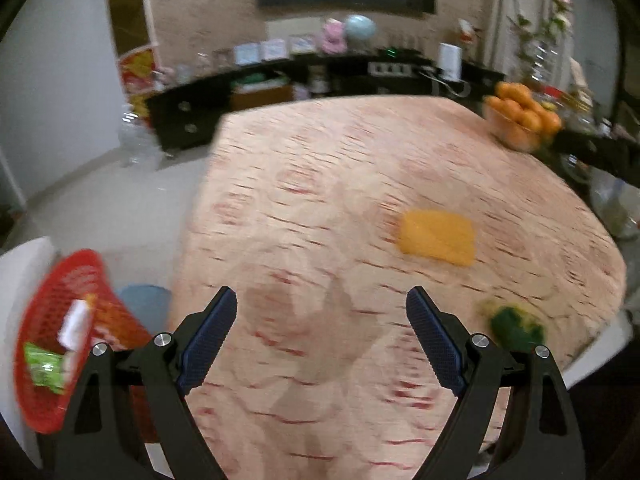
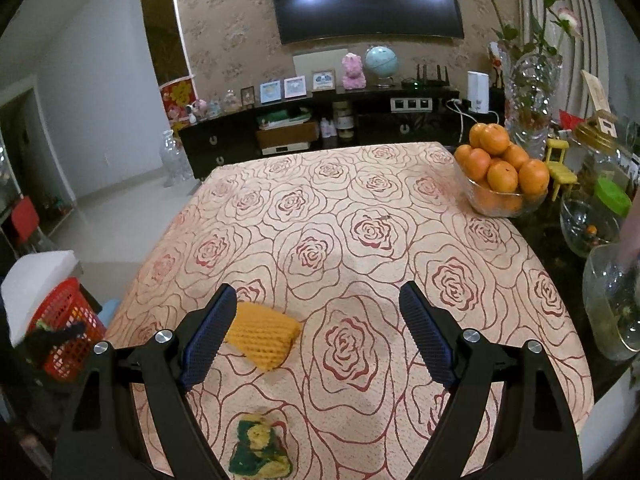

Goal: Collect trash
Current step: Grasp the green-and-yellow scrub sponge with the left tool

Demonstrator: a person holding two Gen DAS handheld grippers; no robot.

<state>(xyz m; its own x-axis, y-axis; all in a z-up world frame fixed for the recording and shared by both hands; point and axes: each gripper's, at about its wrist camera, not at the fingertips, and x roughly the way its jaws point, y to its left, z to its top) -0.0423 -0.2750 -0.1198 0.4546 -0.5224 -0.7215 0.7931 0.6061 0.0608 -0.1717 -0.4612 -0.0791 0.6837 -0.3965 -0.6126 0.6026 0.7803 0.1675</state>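
Note:
An orange foam net (image 1: 438, 237) (image 2: 262, 334) lies on the rose-patterned tablecloth. A crumpled green and yellow wrapper (image 1: 516, 326) (image 2: 259, 450) lies nearer the front edge. A red mesh basket (image 1: 60, 340) (image 2: 66, 330) left of the table holds several wrappers. My left gripper (image 1: 322, 322) is open and empty above the cloth, left of both pieces; its view is blurred. My right gripper (image 2: 316, 316) is open and empty, with the foam net by its left finger and the wrapper below between the fingers.
A glass bowl of oranges (image 2: 502, 178) (image 1: 520, 120) stands at the table's far right corner. Glass jars and a vase (image 2: 612, 300) crowd the dark counter on the right. A white foam block (image 2: 36, 276) sits by the basket. A dark sideboard (image 2: 320, 120) is behind.

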